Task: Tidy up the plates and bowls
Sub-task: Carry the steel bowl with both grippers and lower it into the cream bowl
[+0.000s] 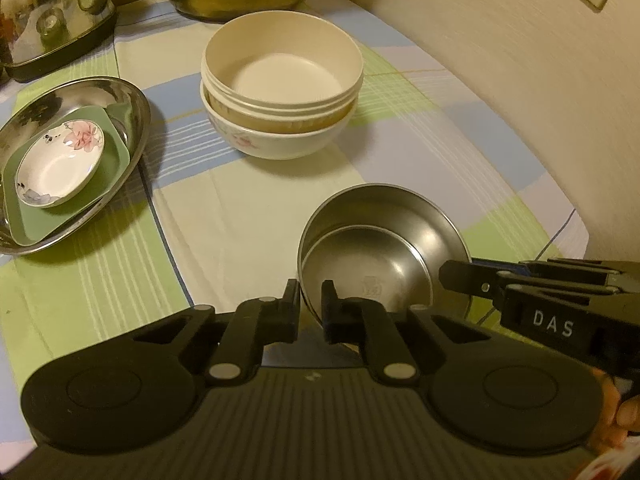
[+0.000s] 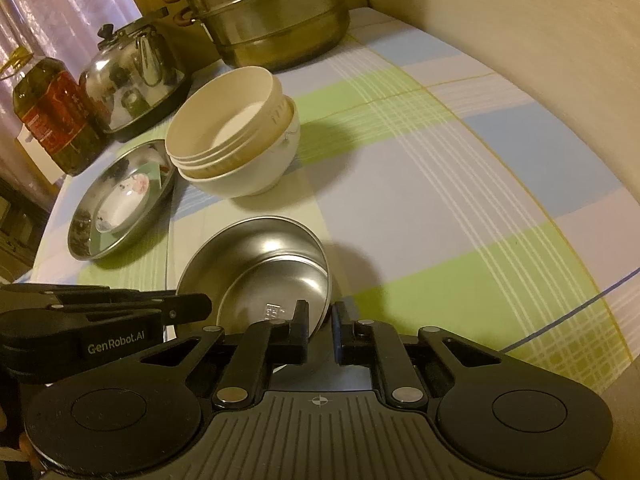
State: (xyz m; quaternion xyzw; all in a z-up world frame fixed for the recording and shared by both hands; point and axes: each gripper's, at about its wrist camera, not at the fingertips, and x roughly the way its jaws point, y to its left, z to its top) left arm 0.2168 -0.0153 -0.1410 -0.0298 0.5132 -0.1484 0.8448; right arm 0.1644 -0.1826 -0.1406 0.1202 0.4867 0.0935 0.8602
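Left wrist: left gripper (image 1: 311, 306) pinches the near rim of the steel bowls (image 1: 384, 240), one finger outside, one inside. Two steel bowls nested, inner one tilted, held near the front of the checked cloth (image 1: 420, 140). Right gripper (image 1: 460, 276) comes in from the right at the bowls' far-right rim.

Right wrist: right gripper (image 2: 320, 322) straddles the steel bowls' (image 2: 260, 264) rim, fingers close together, pinching it. Left gripper (image 2: 188, 306) enters from the left.

Cream bowl stack (image 1: 280, 80) sits mid-cloth, well apart from the steel pair. Steel plate (image 1: 132, 96) to its left holds a green dish (image 1: 116, 152) and a floral saucer (image 1: 60, 168). Kettle (image 2: 132, 76), steamer pot (image 2: 272, 20), oil bottle (image 2: 52, 116) stand at the back.
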